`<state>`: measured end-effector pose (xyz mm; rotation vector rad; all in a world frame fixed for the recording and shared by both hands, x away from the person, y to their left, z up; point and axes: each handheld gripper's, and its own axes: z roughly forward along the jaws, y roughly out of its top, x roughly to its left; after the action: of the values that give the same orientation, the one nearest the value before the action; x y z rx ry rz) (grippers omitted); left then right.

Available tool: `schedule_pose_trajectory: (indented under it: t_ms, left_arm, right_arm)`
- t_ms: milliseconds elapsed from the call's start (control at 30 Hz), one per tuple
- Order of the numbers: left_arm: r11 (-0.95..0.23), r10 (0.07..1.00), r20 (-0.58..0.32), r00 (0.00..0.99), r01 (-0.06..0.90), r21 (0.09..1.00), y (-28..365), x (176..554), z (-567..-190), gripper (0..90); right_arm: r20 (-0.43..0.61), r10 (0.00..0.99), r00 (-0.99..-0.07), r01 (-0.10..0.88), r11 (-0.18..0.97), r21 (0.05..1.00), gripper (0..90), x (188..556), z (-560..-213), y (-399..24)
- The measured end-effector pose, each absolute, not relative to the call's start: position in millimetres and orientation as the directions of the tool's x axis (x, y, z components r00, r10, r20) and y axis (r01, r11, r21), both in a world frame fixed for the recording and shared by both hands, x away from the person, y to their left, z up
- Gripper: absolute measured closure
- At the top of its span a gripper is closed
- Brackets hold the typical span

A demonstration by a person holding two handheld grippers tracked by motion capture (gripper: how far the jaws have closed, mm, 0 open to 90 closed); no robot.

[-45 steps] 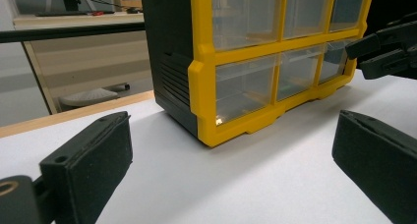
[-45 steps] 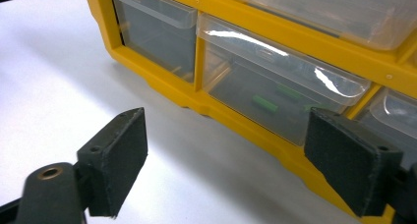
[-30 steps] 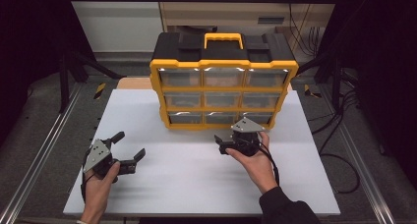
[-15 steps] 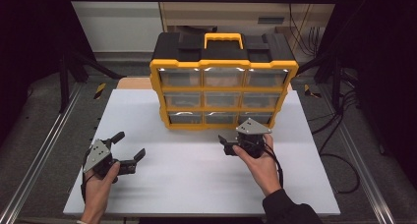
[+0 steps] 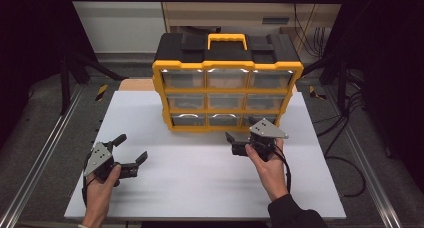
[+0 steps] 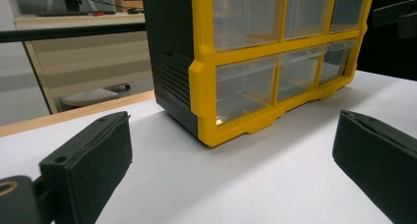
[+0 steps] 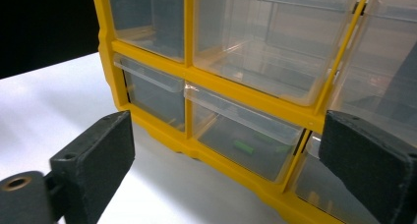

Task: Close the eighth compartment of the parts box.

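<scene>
a yellow and black drawer cabinet point(image 5: 227, 83) is seen at the upper middle of the high view, standing upright on the white table point(image 5: 200, 188) near its far edge, with a yellow carry handle on its black top. three rows of three clear drawers are set in its yellow front.

the right gripper point(image 5: 240, 144) is held at the centre right of the high view, just in front of the cabinet's lower right corner, and is pointed toward the bottom row. its jaws have just been opening and are spread wide, with nothing clamped between them. in the right gripper view the two black pads point(image 7: 93, 162) are seen at the lower left and lower right corners, and the bottom middle drawer point(image 7: 246, 140) is framed between them, close ahead but not touched. a small green item point(image 7: 243, 146) is seen lying inside that drawer; what it is cannot be told.

the left gripper point(image 5: 131, 152) is held at the lower left of the high view, low over the bare table and well apart from the cabinet. its jaws are also spread wide and nothing is held. in the left gripper view the cabinet's black side and yellow front corner are seen at the upper middle, beyond open white tabletop.
</scene>
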<state>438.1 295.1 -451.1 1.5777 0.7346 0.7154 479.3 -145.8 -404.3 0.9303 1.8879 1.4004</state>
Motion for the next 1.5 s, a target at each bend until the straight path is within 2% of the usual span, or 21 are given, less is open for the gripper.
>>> schedule_pose_trajectory:
  t_ms: [300, 533, 700, 1500]
  left_arm:
    - [-0.106, 0.790, 0.044, 0.612, 0.066, 0.992, 295.1, 437.8, -451.0, 1.0]
    - [-0.104, 0.790, 0.043, 0.612, 0.064, 0.993, 295.4, 437.2, -450.4, 1.0]
    - [-0.097, 0.790, 0.040, 0.612, 0.061, 0.993, 295.3, 436.4, -449.6, 0.9]
    - [-0.112, 0.787, 0.057, 0.615, 0.051, 0.992, 296.1, 428.6, -445.1, 0.9]
  right_arm:
    - [-0.067, 0.809, -0.584, 0.151, 0.190, 0.970, 5.0, 474.1, -400.6, -146.0]
    - [-0.081, 0.825, -0.559, 0.137, 0.188, 0.973, 6.2, 470.8, -398.3, -153.7]
    - [-0.090, 0.859, -0.504, 0.125, 0.176, 0.976, 2.5, 467.1, -398.0, -160.7]
    - [-0.053, 0.855, -0.515, 0.127, 0.137, 0.982, 4.6, 450.0, -403.1, -203.0]
